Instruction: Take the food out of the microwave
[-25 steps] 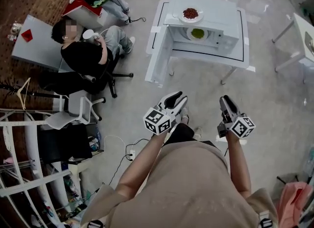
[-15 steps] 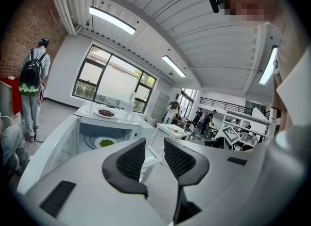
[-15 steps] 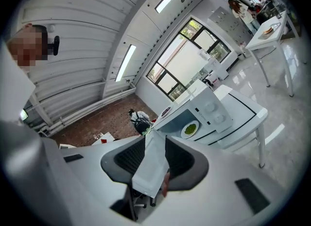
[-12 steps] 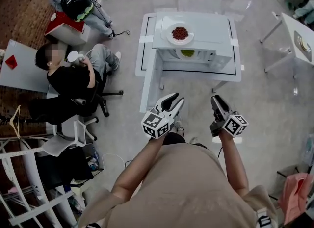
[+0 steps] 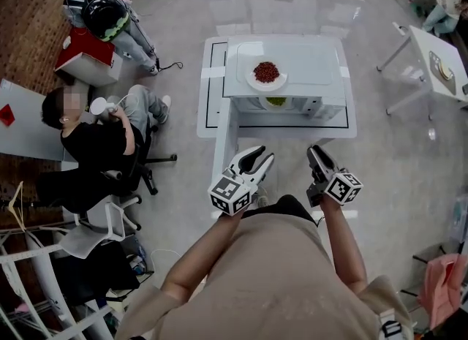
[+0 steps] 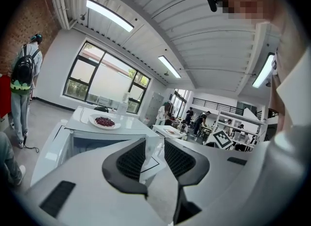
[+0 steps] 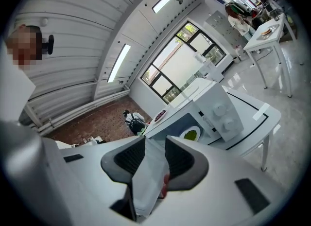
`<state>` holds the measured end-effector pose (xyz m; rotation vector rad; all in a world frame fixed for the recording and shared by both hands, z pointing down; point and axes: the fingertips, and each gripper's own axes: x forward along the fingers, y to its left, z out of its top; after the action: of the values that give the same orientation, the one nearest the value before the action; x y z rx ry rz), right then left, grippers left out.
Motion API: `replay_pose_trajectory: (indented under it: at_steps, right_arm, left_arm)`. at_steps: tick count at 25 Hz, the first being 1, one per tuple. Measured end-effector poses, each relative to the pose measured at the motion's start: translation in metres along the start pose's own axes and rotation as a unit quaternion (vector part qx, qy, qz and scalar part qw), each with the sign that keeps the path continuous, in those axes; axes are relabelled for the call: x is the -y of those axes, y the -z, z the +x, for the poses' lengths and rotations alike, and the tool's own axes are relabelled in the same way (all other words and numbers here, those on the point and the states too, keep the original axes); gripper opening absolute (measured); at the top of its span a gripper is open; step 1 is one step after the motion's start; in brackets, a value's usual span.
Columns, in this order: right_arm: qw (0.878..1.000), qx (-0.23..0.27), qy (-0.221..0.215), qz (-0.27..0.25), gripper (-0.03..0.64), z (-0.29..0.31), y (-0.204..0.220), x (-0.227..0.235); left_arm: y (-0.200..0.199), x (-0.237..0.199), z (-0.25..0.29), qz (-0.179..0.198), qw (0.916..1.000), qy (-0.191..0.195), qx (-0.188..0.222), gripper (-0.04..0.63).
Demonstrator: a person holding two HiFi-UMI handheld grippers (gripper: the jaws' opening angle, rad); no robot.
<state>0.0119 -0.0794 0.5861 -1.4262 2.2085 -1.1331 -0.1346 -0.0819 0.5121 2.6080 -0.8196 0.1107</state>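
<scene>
Microwave [image 5: 314,61]: sits on a white worktop [image 5: 351,123] in the upper middle of the head view, well apart from both grippers.
Door [image 5: 223,145]: already swung open at the left of the oven, reaching down toward the middle of the frame; the cavity is exposed.
Left gripper [image 5: 257,157]: held at the centre of the head view, just left of the middle. Its own view shows the jaws released, a narrow gap between them, and nothing in that gap but distant furniture.
Right gripper [image 5: 316,157]: beside the left one, just right of centre, pointing up the frame at the oven. Its jaws are likewise parted and empty.
Plate of red food [image 5: 266,73]: rests on top of the microwave, toward its front edge.
Plate of green food [image 5: 276,101]: lies inside the cavity, directly below the red plate in the head view and in the middle of the right gripper view, above that gripper's jaws.
Done: the door is open, and one plate appears to be already out.
Left: by my reading, close the distance, reach into the cavity, grip the green plate's rim and lift it out.
</scene>
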Motion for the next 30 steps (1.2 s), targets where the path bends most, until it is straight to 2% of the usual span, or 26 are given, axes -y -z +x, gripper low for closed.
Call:
replay_pose_trajectory:
  at_steps: [10,19,24,30]
  right_arm:
    - [0.999,-0.037,-0.003,0.015,0.117,0.049,-0.005,0.015]
    - [0.994,-0.109,0.029,0.005,0.117,0.108,0.013,0.079]
    - [0.992,-0.122,0.032,0.022,0.117,0.143,0.020,0.106]
    - [0.989,-0.138,0.055,0.006,0.117,0.181,0.039,0.140]
  left_arm:
    - [-0.010,-0.026,0.028,-0.004,0.9998,-0.016,-0.009,0.112]
    - [-0.003,-0.055,0.060,-0.006,0.9969,-0.059,-0.051,0.111]
    - [-0.001,-0.075,0.068,-0.010,0.9939,-0.094,-0.057,0.112]
    - [0.009,-0.095,0.075,-0.027,0.9906,-0.117,-0.065,0.112]
